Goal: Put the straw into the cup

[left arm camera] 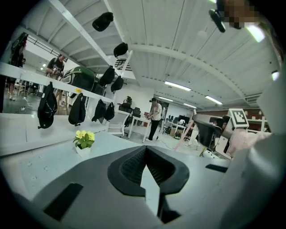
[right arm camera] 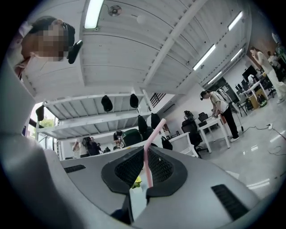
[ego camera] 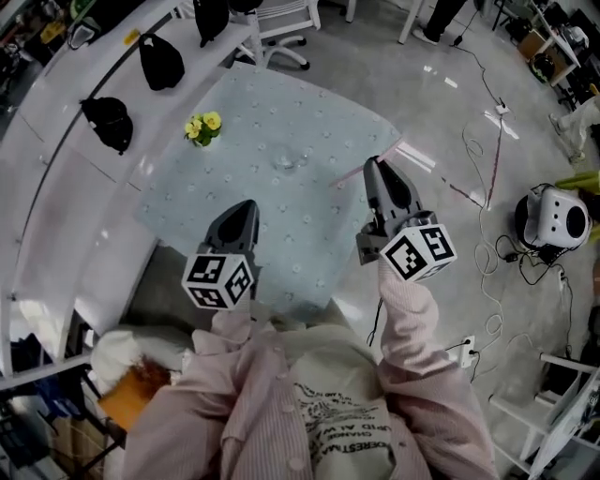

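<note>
A clear plastic cup [ego camera: 289, 157] stands near the middle of the pale blue tablecloth [ego camera: 253, 103]. My right gripper [ego camera: 372, 164] hovers over the cloth's right edge, shut on a pink straw [ego camera: 349, 175]. In the right gripper view the straw [right arm camera: 154, 134] rises from between the closed pads of the right gripper [right arm camera: 147, 150] and bends to the right at its top. My left gripper [ego camera: 249, 204] hangs over the cloth's near side, below and left of the cup. In its own view the left gripper [left arm camera: 145, 150] has its jaws together with nothing between them.
A small pot of yellow flowers [ego camera: 203, 127] sits on the cloth's far left. Black caps and bags [ego camera: 108, 122] hang along the white shelf at the left. A white chair [ego camera: 281, 28] stands beyond the table. Cables [ego camera: 487, 159] and a white device [ego camera: 555, 217] lie on the floor at the right.
</note>
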### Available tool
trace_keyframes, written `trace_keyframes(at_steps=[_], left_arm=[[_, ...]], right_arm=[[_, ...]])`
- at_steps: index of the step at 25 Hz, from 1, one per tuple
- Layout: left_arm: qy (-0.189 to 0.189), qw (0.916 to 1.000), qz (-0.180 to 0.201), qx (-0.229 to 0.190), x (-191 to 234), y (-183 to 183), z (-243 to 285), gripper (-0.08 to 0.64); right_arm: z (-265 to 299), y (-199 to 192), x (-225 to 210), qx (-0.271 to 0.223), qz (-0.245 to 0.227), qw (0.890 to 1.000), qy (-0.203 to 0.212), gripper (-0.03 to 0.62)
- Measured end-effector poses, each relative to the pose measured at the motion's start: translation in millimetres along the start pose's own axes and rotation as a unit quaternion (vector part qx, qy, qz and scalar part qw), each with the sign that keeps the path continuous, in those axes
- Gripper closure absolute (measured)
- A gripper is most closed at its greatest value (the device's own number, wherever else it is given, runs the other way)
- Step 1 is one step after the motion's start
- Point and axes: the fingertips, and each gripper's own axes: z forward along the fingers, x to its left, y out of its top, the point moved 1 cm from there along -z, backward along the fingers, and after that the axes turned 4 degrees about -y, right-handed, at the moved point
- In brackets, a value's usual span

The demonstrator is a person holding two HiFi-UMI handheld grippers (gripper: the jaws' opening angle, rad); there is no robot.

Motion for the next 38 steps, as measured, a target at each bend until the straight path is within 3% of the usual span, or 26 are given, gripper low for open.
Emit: trace_keyframes(at_steps=[12,17,24,38], left_arm=[[0.057,0.9970,-0.049,0.017,40.2,-16.4,51.7,0.561],[0.057,0.9955,-0.069,0.029,57.6,-29.7,66.0,0.561],[0.052,0.9924,-0.096,0.057,81.6,-60.7,88.9,0.561],[0.043,0.9859,-0.130,0.096,91.2,-108.1,113.0,0.561]], right_arm=[[100.2,-32.5,-27.7,0.016,0.033,0.998,0.042,0.566],[133.6,-55.9,-26.3,0.024,0.031,0.998,0.046,0.566],[169.6,-119.7,-31.3,0.064,0.047,0.996,0.051,0.566],[181.9,-200.7,-58.9,0.118,0.073,0.990,0.031,0.566]])
